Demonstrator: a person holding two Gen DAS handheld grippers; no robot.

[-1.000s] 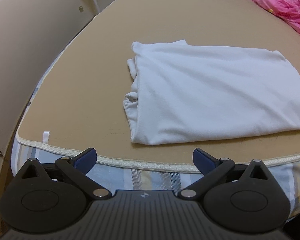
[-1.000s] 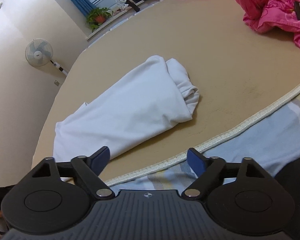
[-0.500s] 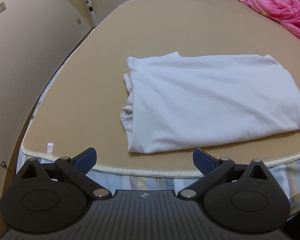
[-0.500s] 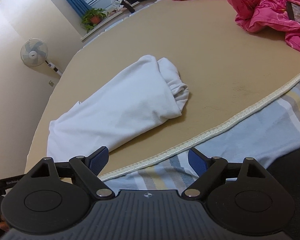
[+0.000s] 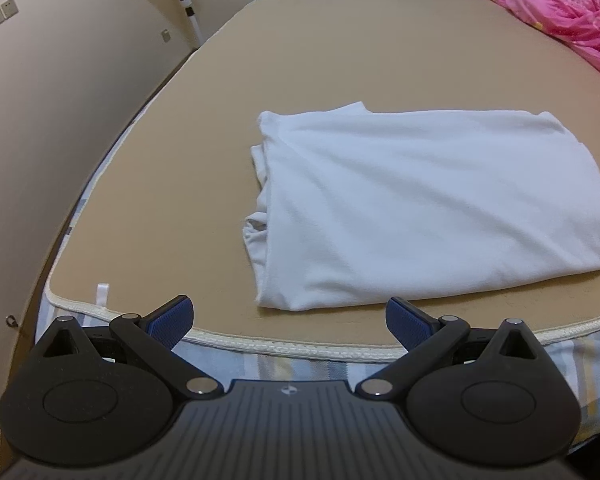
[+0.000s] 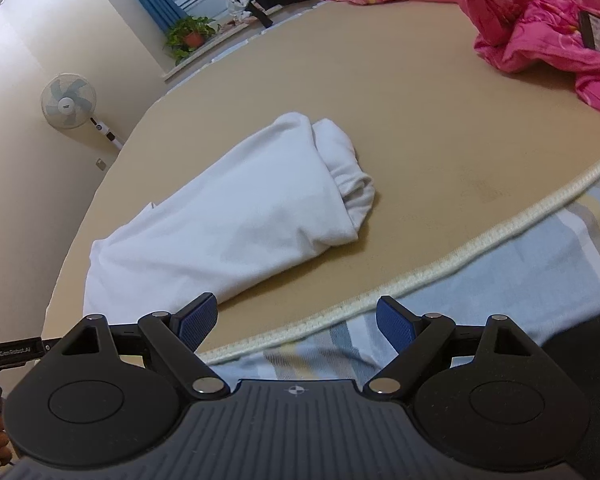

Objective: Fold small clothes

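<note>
A white garment lies folded into a long rectangle on the tan mat of a bed. In the right wrist view the same white garment runs diagonally, its bunched end pointing right. My left gripper hovers open at the bed's near edge, just short of the garment's front fold, with nothing between its blue pads. The right gripper is open too and holds nothing; it hangs over the mat's white piping, near the garment's lower left part.
A pink quilt is heaped at the far right of the bed. Striped bedding shows below the mat's piped edge. A standing fan and a potted plant stand by the wall at left.
Both views have drawn back and tilted slightly, so the garment sits a little farther from the fingertips. The garment itself has not moved, and both grippers stay open.
</note>
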